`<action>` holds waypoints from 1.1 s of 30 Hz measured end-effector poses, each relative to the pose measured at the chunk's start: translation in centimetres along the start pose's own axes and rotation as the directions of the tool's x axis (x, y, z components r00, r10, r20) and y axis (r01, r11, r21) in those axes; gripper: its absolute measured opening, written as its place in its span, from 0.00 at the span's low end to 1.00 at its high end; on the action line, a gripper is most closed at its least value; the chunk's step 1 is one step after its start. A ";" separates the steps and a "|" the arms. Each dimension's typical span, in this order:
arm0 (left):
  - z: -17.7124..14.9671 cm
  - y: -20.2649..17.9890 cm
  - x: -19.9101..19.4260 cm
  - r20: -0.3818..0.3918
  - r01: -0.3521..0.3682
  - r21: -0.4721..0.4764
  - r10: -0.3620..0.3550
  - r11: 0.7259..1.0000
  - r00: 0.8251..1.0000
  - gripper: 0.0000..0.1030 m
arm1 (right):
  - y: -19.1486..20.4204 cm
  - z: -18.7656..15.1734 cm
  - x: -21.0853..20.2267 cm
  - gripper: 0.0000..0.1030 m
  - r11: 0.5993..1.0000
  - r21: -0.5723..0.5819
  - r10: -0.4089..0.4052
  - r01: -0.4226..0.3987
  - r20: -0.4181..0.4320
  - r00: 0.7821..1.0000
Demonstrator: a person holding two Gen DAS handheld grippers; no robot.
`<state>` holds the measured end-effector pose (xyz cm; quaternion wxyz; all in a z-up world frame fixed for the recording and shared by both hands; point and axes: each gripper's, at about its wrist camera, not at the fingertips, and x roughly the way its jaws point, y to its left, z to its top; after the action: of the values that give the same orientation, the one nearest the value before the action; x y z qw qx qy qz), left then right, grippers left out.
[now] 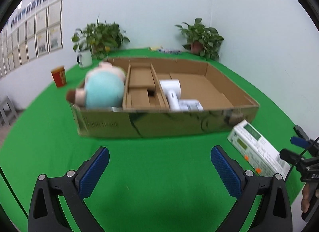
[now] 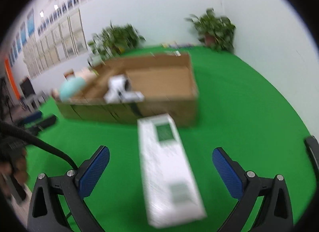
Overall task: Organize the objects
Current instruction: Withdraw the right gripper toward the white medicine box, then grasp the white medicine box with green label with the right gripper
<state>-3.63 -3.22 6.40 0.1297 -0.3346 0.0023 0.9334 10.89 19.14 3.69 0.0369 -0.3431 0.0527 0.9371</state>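
A shallow cardboard box [image 1: 159,122] stands on the green table. In its left part lies a plush toy in a light blue shirt [image 1: 101,90]. Its middle has cardboard dividers. A white hair dryer [image 1: 172,90] lies right of them. A long white carton with green print [image 1: 257,148] lies on the table in front of the box's right corner. My left gripper [image 1: 159,164] is open and empty above bare cloth. My right gripper [image 2: 160,164] is open, with the white carton [image 2: 169,170] between its fingers, untouched. The box [image 2: 159,110] is beyond it.
A red paper cup [image 1: 59,76] and a white enamel mug [image 1: 85,58] stand left of the box. Two potted plants [image 1: 99,38] [image 1: 201,38] stand at the back by the wall. The table's right edge is near the right gripper [image 1: 301,152].
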 end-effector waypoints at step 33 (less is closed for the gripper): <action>-2.9 -0.6 6.1 -0.259 0.474 -0.319 -0.557 0.821 0.789 0.98 | 10.9 -5.1 0.1 0.91 0.973 -0.160 0.130 -0.166 -0.211 0.969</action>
<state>-6.17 -1.46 0.41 0.3378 -0.4914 -0.1788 0.7826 12.92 7.69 0.52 -0.0692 -0.4321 -0.0015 0.8992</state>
